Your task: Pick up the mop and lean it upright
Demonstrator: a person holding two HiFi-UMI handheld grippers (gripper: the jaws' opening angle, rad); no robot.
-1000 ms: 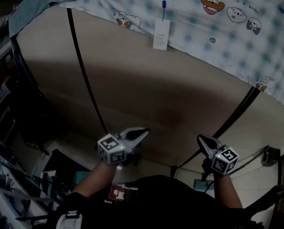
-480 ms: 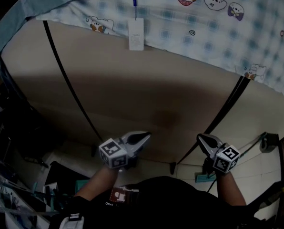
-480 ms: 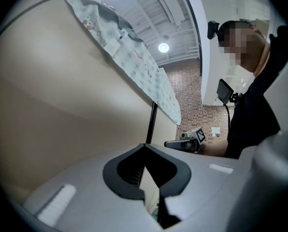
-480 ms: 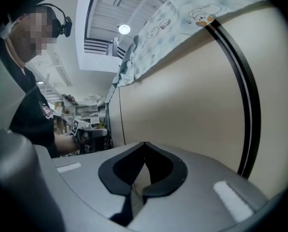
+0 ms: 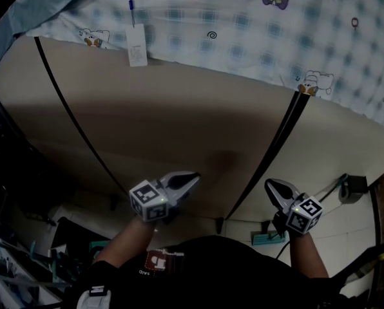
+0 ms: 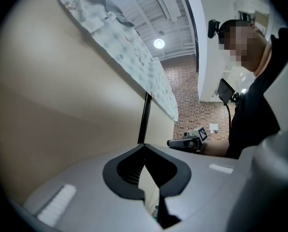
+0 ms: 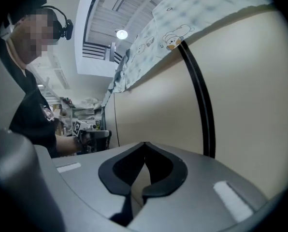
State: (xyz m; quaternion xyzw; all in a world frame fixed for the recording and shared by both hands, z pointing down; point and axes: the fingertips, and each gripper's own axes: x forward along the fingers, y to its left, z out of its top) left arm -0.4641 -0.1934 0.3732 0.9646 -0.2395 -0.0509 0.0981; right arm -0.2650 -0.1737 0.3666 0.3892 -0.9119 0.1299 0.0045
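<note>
A black pole (image 5: 272, 148) leans against the beige wall (image 5: 179, 121); its foot reaches the floor between my two grippers. A teal flat mop head (image 5: 267, 239) lies on the floor beside my right hand, and I cannot tell whether it belongs to that pole. My left gripper (image 5: 195, 176) is shut and empty, pointing at the wall left of the pole. The right gripper (image 5: 268, 183) is shut and empty too, just right of the pole's lower part. The pole (image 6: 144, 117) stands ahead in the left gripper view and shows (image 7: 199, 95) in the right gripper view.
A patterned cloth (image 5: 263, 31) with a hanging paper tag (image 5: 137, 45) drapes over the wall's top. A second thin black pole (image 5: 76, 124) leans at the left. Cluttered shelves (image 5: 11, 256) stand at the lower left; a dark object (image 5: 350, 188) sits on the floor at the right.
The wall, cloth and tag have slid left in the head view as both grippers moved right along the wall. The right black pole now stands between the grippers. Both jaws stayed shut.
</note>
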